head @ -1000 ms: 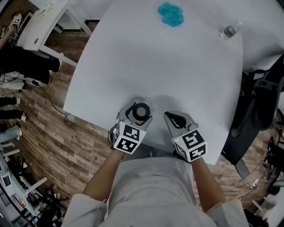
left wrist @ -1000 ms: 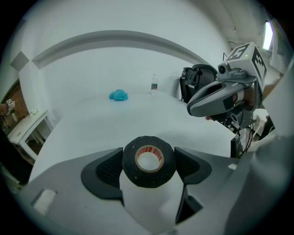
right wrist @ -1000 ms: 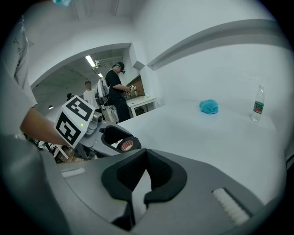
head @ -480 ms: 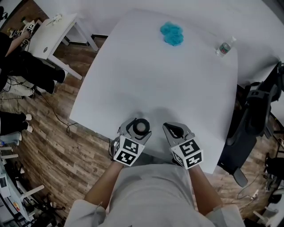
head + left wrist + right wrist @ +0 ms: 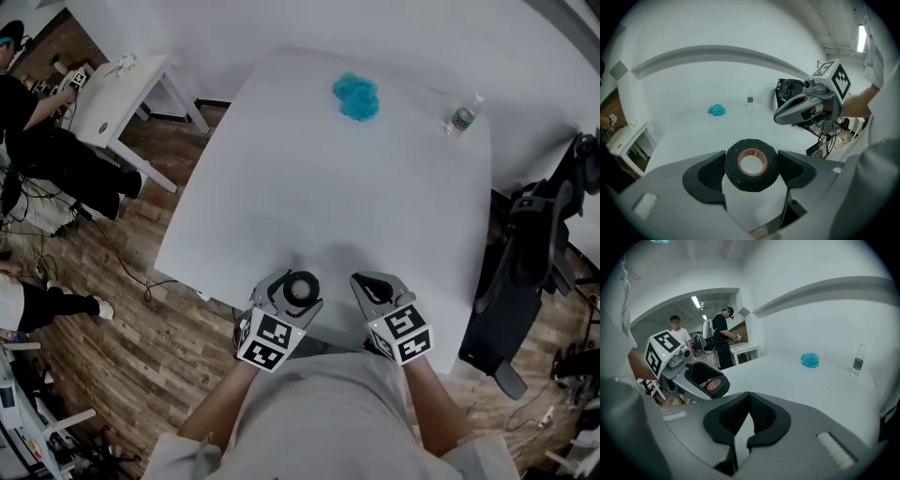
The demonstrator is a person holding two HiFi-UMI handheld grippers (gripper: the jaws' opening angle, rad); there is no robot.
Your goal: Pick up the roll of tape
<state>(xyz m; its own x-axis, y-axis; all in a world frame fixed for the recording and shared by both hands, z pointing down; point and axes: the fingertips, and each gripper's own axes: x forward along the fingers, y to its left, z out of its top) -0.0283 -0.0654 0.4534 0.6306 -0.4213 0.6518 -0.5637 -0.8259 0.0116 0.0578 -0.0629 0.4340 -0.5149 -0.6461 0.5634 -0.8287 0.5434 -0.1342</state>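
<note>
A black roll of tape (image 5: 300, 289) with a red-printed core sits between the jaws of my left gripper (image 5: 298, 287), which is shut on it near the front edge of the white table (image 5: 328, 178). The left gripper view has the roll (image 5: 751, 165) pinched flat between both pads, hole facing the camera. I cannot tell whether it touches the tabletop. My right gripper (image 5: 372, 284) hovers just to the right, jaws shut with nothing between them (image 5: 749, 416). From the right gripper view the roll (image 5: 715, 384) shows inside the left gripper (image 5: 708, 380).
A blue crumpled cloth (image 5: 356, 96) and a water bottle (image 5: 459, 118) lie at the table's far side. A black chair (image 5: 530, 253) stands off the right edge. A small white table (image 5: 112, 89) and people (image 5: 37, 141) are at the left, over wooden floor.
The head view has tilted, so the table sits lower and more of the room shows. Both grippers stay at the front edge, the left still holding the roll.
</note>
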